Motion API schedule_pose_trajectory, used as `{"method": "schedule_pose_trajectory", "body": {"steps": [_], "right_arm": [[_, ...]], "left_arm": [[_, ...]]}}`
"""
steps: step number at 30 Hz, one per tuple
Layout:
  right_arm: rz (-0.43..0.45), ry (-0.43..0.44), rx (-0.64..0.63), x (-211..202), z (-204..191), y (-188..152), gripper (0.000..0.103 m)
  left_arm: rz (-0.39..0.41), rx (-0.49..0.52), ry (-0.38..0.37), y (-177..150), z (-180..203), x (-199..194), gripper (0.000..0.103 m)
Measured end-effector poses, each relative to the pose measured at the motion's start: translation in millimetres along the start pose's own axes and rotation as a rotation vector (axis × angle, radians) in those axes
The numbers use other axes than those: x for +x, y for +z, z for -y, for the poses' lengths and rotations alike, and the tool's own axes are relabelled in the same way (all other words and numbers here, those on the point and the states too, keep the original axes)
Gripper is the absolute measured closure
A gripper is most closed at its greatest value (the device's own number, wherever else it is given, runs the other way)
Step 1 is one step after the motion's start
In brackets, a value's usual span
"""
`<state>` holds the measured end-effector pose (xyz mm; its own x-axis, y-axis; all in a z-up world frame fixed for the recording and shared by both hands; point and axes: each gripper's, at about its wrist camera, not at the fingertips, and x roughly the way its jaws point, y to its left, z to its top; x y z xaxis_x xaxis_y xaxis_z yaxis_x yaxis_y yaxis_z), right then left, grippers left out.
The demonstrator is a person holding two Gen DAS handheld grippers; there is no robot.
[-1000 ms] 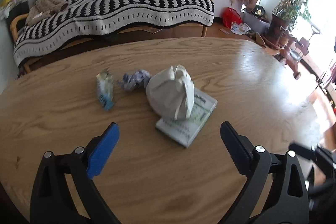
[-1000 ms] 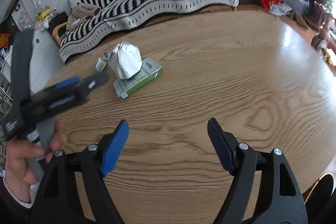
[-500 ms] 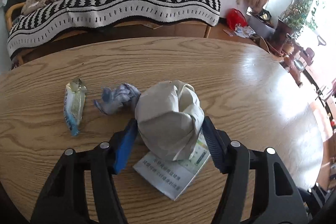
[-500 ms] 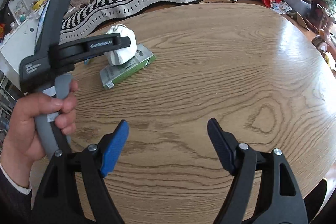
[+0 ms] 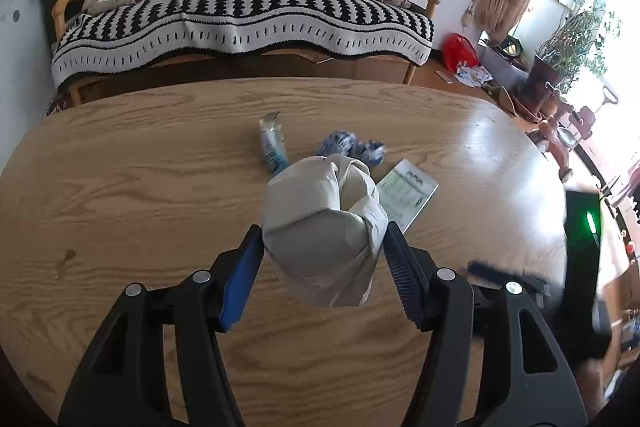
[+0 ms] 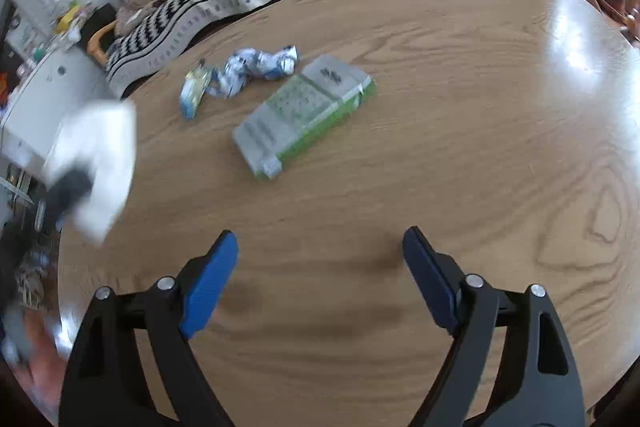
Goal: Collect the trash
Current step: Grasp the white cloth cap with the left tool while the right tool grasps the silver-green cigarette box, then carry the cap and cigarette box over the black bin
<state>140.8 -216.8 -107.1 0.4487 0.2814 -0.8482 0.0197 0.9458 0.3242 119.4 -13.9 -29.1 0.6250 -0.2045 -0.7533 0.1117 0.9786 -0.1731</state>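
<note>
My left gripper [image 5: 322,247] is shut on a crumpled white paper ball [image 5: 324,227] and holds it above the wooden table [image 5: 120,187]. The ball shows blurred at the left of the right wrist view [image 6: 98,163]. Left on the table are a green-and-grey flat packet [image 6: 304,111], a crumpled blue-white wrapper [image 6: 256,69] and a small blue snack wrapper [image 6: 194,93]. They also show in the left wrist view: the packet [image 5: 408,193], the crumpled wrapper [image 5: 352,147], the snack wrapper [image 5: 274,147]. My right gripper [image 6: 320,259] is open and empty, nearer than the packet.
A sofa with a black-and-white striped cover [image 5: 240,11] stands behind the table. A potted plant [image 5: 568,43], a red bag [image 5: 460,51] and toys are on the floor at the right. A white cabinet [image 6: 36,95] stands left of the table.
My left gripper closed on the white paper ball and lifted it off the green packet, moving it left and back. My right gripper moved forward towards the packet.
</note>
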Motion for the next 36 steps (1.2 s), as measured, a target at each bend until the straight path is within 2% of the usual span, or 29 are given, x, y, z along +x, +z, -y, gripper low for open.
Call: {"method": "schedule_pose_trajectory", "body": {"steps": [5,9,13,16,17,20,21,24,32,36], "right_arm": [[-0.033,-0.043,0.102,26,-18,41,0.017],[-0.071,-0.078,0.197,46,-30,72,0.012],[-0.068,-0.239,0.091,64,-55,85,0.011],[-0.049,-0.301,0.021,68,-63,79,0.011],[-0.039,-0.312,-0.003,67,-65,76,0.014],[-0.002,-0.321,-0.041,59,-63,66,0.035],[-0.001,-0.311,-0.050,56,-60,64,0.040],[-0.006,-0.273,-0.071,46,-47,57,0.045],[0.026,-0.238,-0.033,-15,21,18,0.045],[0.065,-0.245,0.001,-59,66,-1,0.045]], "left_arm": [[-0.035,-0.033,0.026,-5,-26,2,0.043],[-0.046,-0.094,0.016,-3,-46,2,0.043],[-0.058,-0.113,0.011,-2,-50,4,0.043],[-0.068,-0.120,-0.003,0,-53,7,0.043],[-0.071,-0.118,-0.003,0,-54,8,0.043],[-0.084,-0.103,-0.006,-1,-49,10,0.043],[-0.085,-0.099,-0.007,-2,-48,10,0.043],[-0.080,-0.080,-0.014,-2,-38,8,0.043],[-0.082,-0.016,-0.040,-1,3,13,0.043],[-0.089,0.037,-0.072,-2,43,20,0.043]]}}
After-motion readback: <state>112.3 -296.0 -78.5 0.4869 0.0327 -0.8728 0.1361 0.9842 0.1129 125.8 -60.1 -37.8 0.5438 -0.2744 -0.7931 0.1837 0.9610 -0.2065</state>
